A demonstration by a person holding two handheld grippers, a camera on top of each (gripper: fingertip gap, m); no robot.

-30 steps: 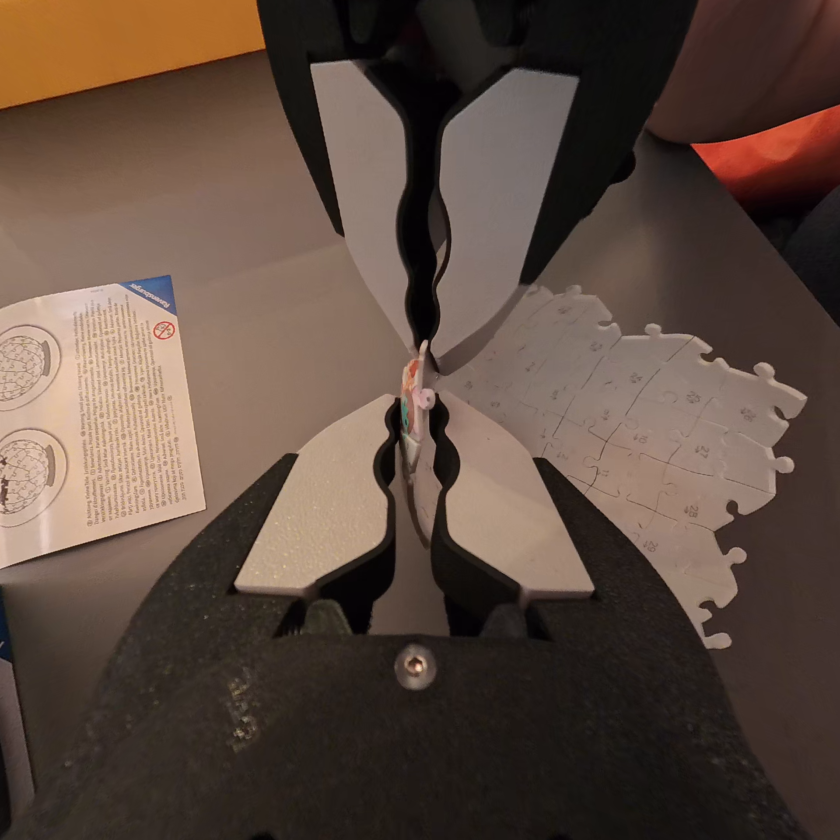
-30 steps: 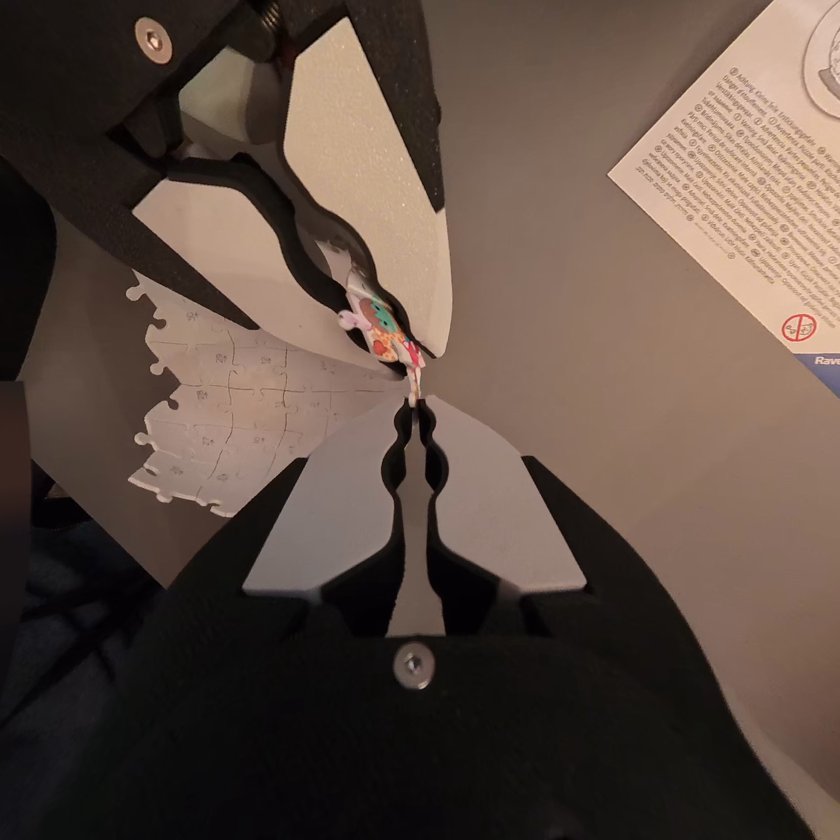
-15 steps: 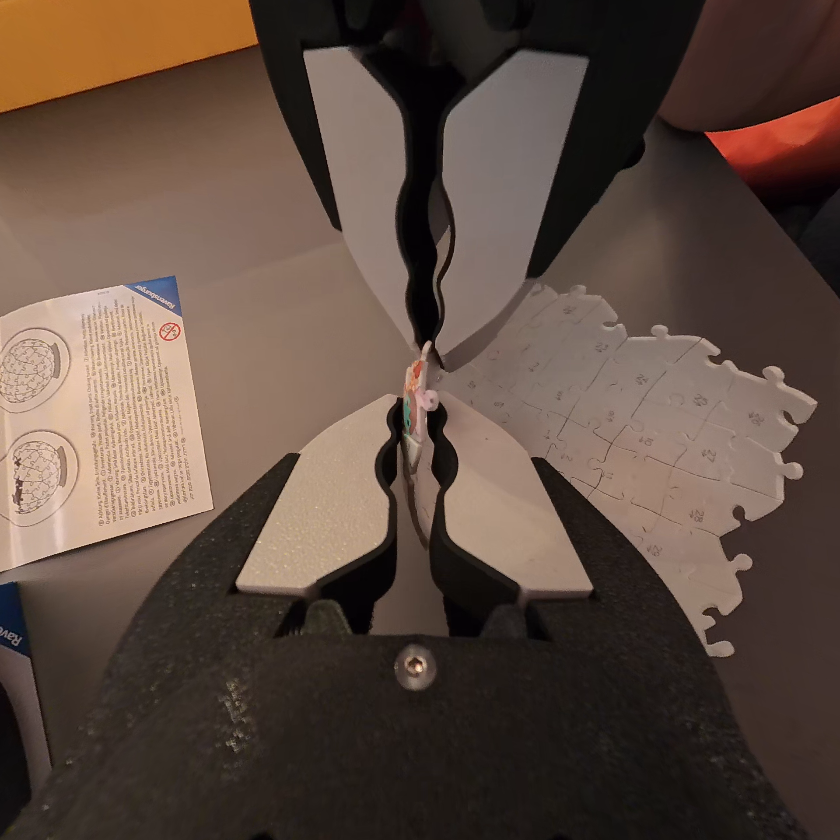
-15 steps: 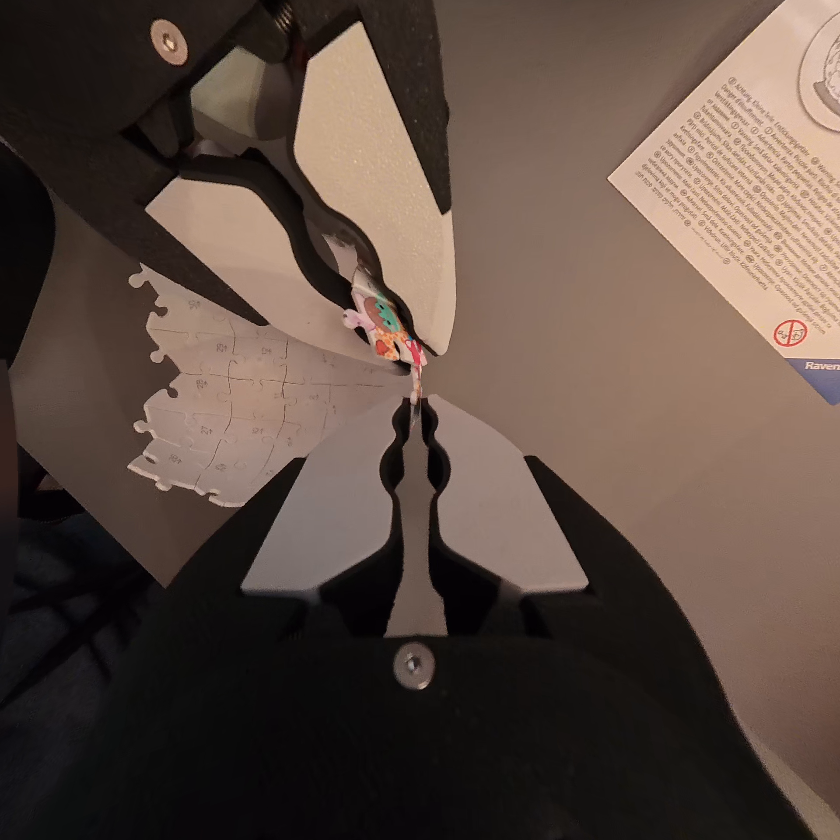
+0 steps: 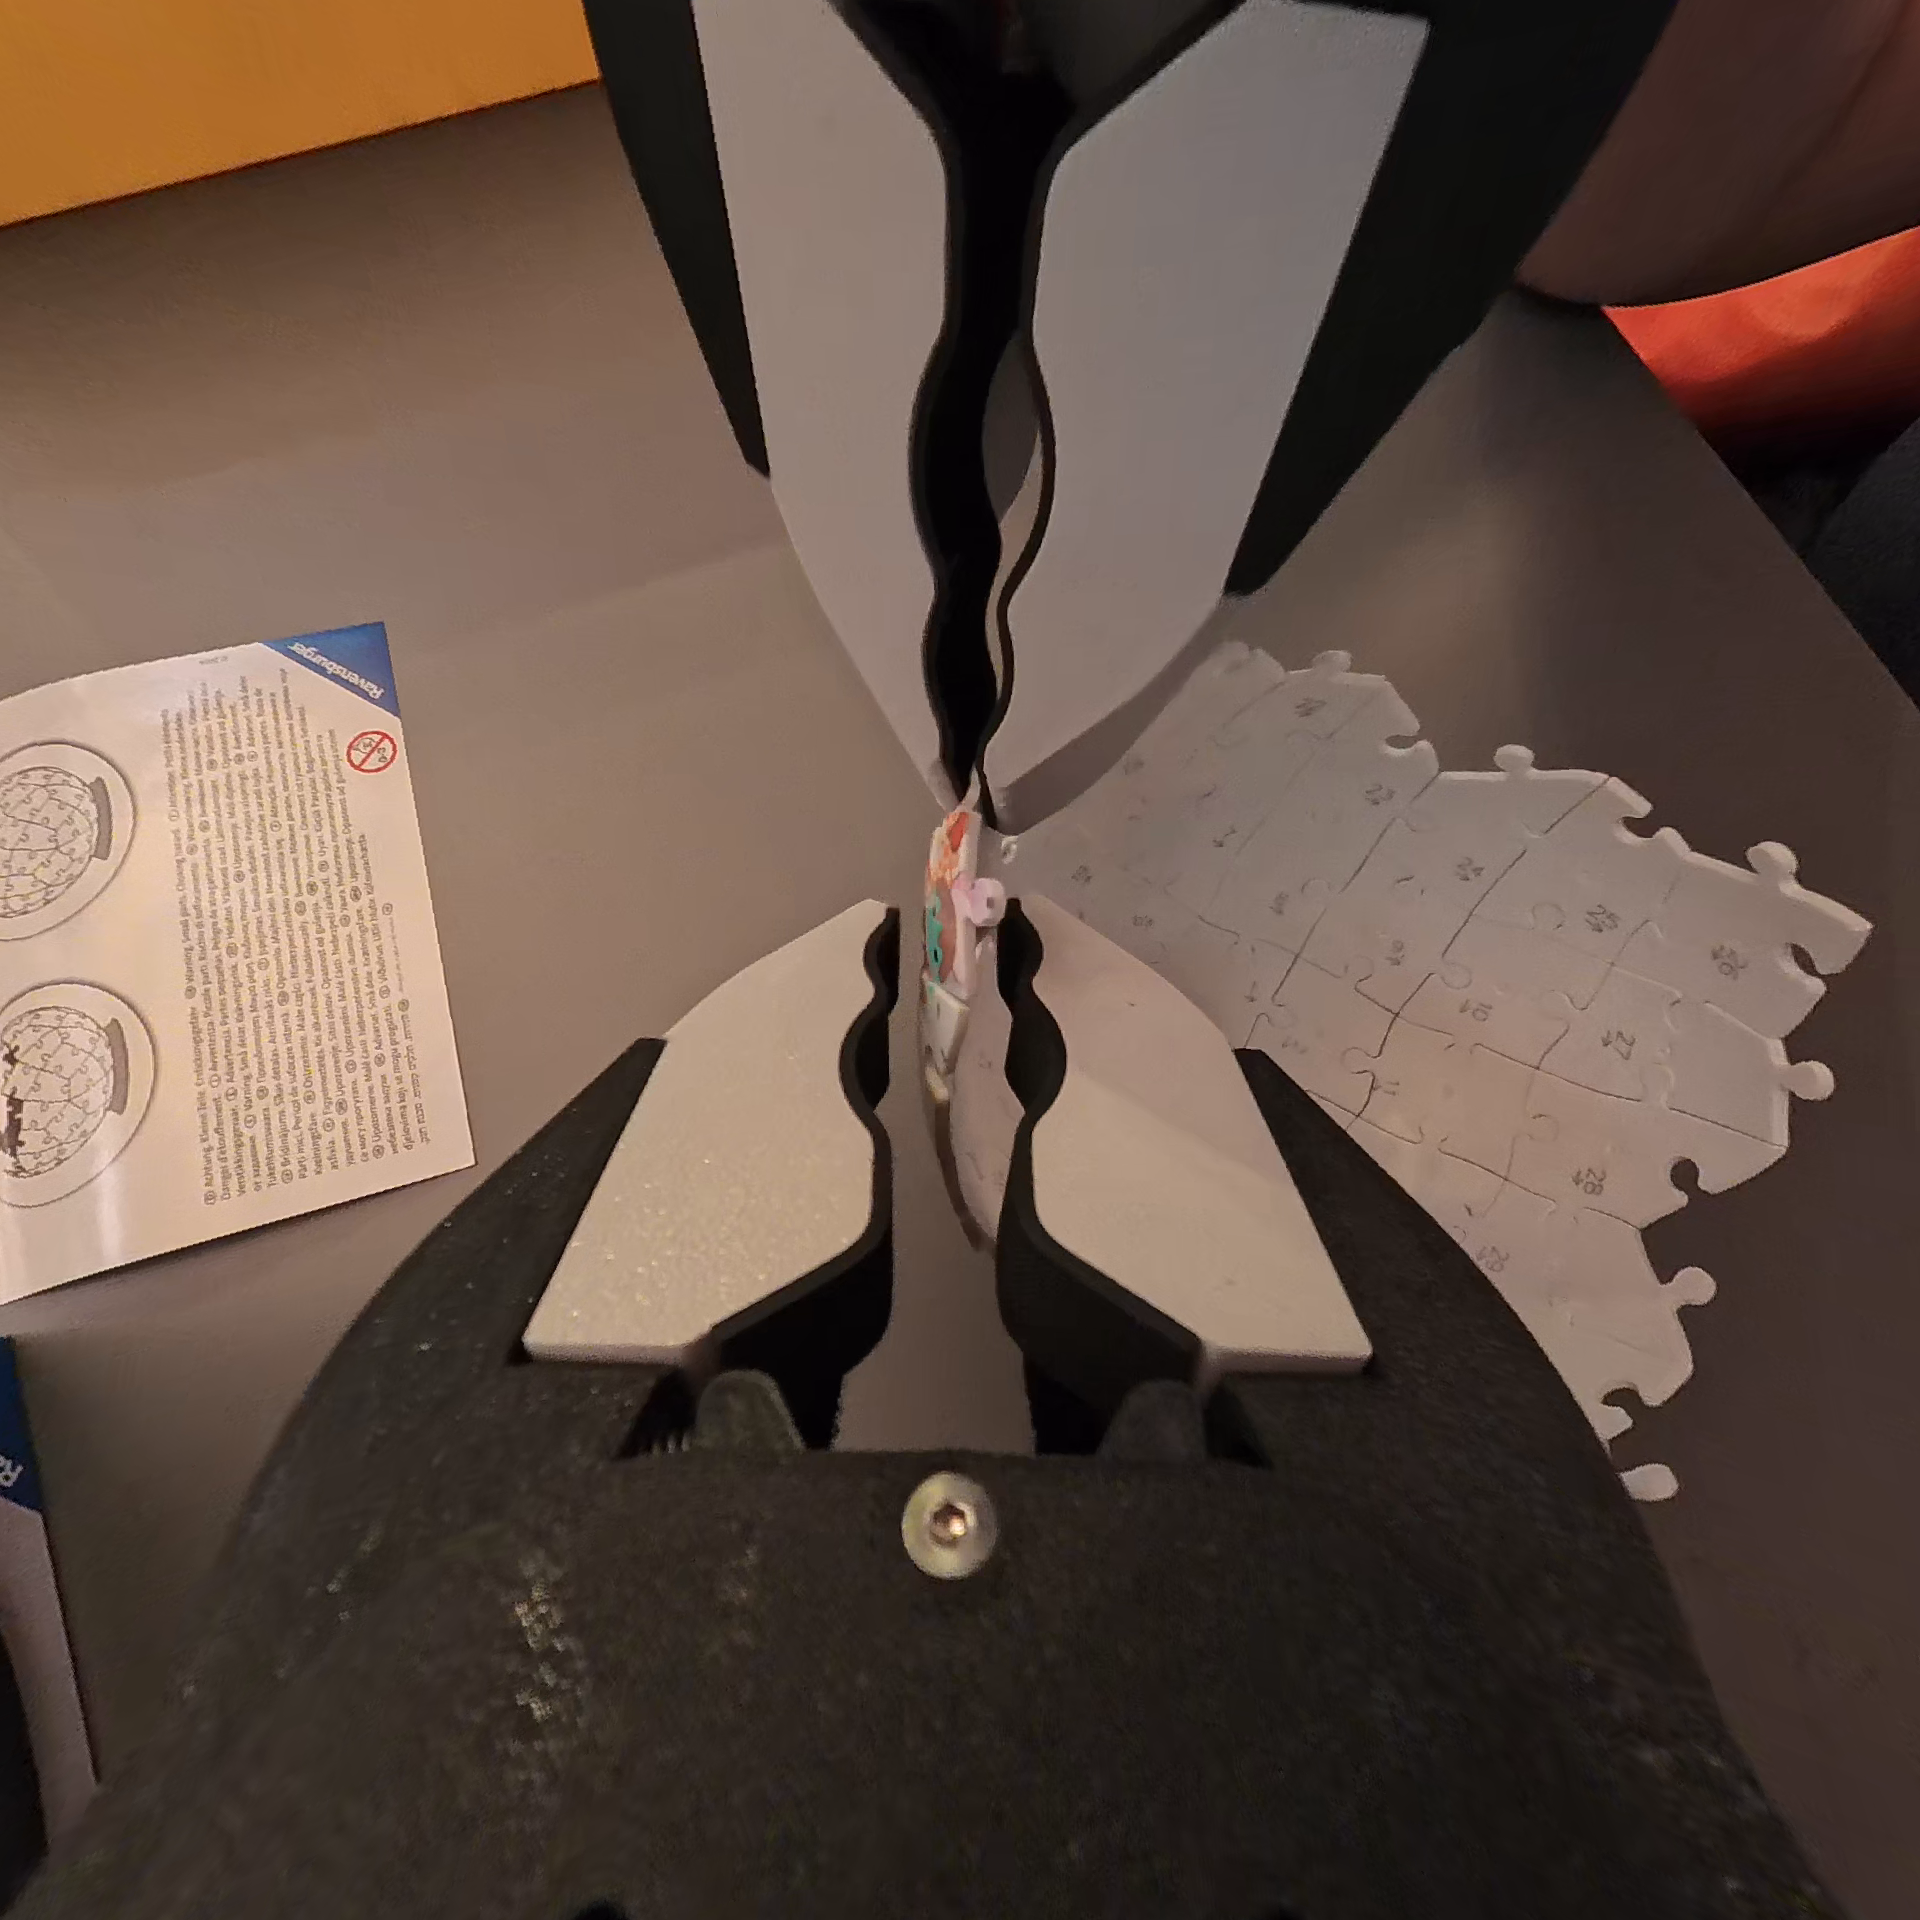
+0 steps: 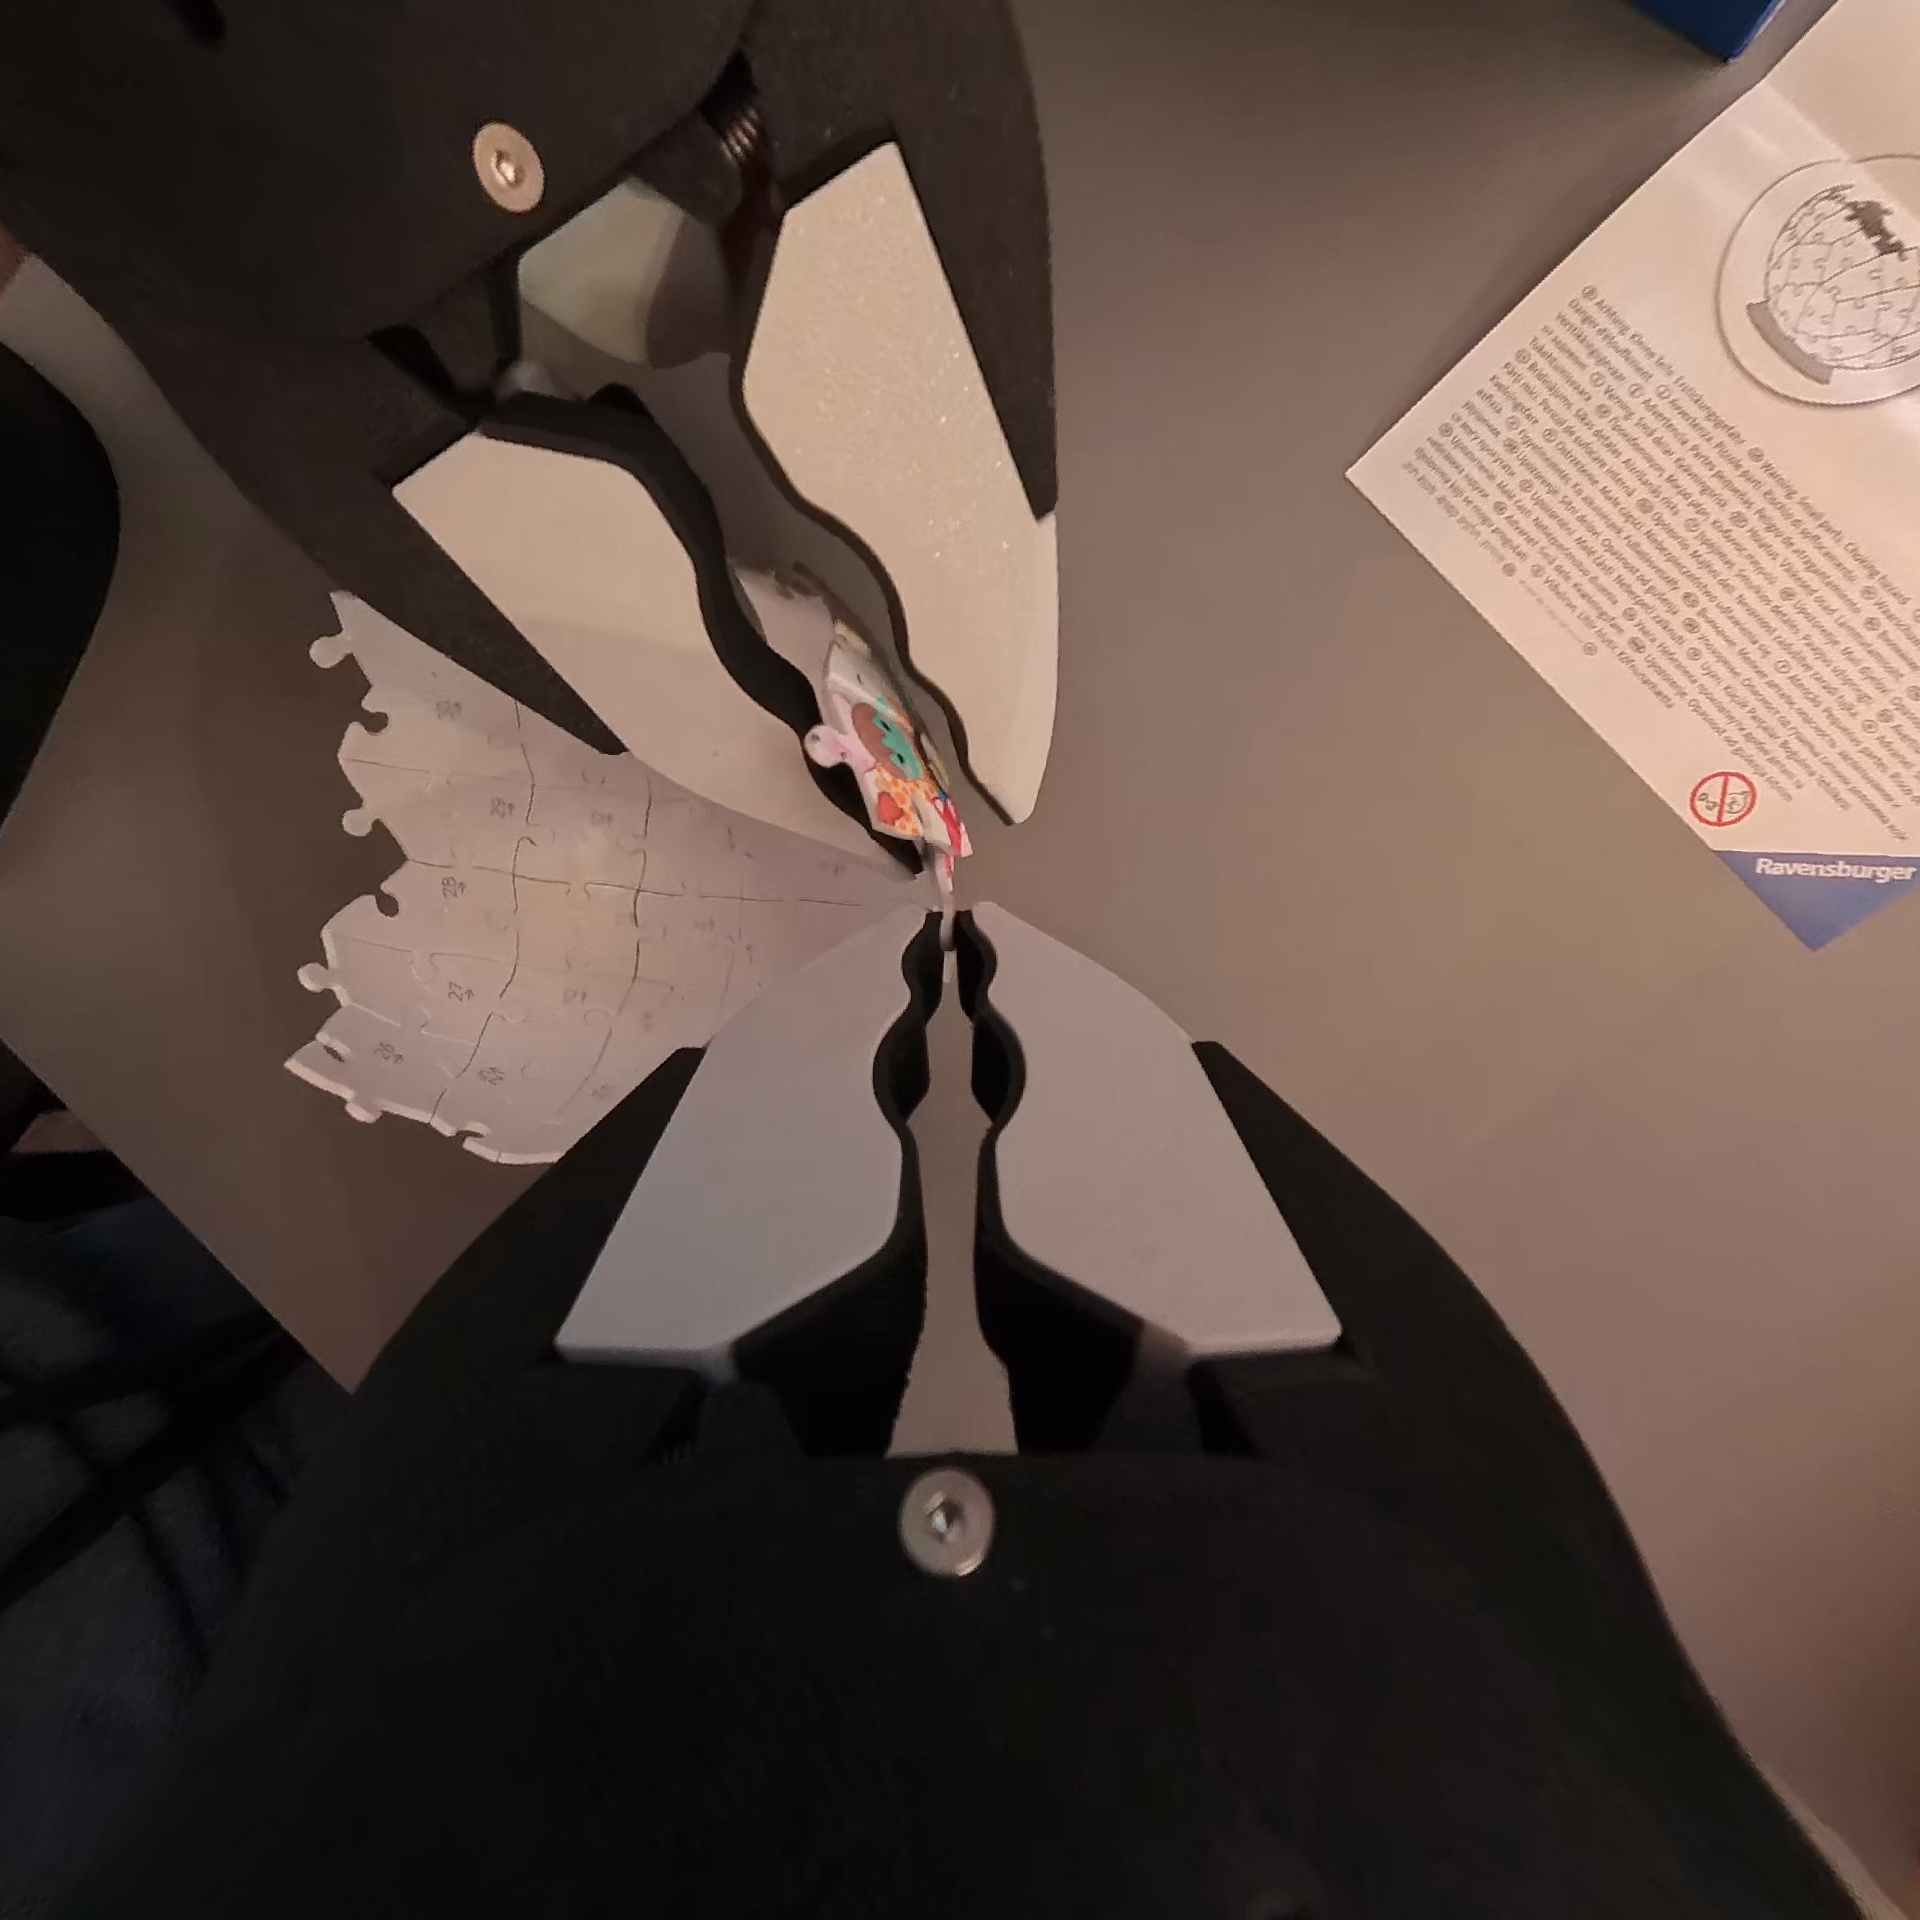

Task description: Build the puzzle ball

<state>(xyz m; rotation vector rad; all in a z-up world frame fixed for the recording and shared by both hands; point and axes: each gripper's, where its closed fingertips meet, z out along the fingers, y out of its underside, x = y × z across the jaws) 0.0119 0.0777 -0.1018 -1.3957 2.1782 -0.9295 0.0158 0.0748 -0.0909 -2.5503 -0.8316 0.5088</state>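
Left gripper (image 5: 940, 935), low in the centre of the left wrist view, is pinching the assembled puzzle sheet (image 5: 1507, 997) by its narrow end, where a colourful printed edge (image 5: 951, 904) stands almost on its side between the two black pads. Right gripper (image 6: 951, 920), seen in the lower centre of its own view, is pressed together on a small white tab; I think this is a loose piece, or the tip of the same sheet, but the view is too tight to be sure. Both grippers meet tip to tip above the grey table (image 5: 364, 436).

To do this step well, the tab should be brought in line with its slot before pushing, and the push should go straight along the plane of the sheet. The left gripper should hold firm and not twist, because the joined pieces may pop apart if the sheet bends.

Farther away, the puzzle sheet spreads like a fan toward the right of the left wrist view. Its back side is pale grey-white with small printed marks, and knobs show along the outer border. A folded instruction leaflet (image 5: 197, 956) lies flat at the left of that view, well apart from the sheet.
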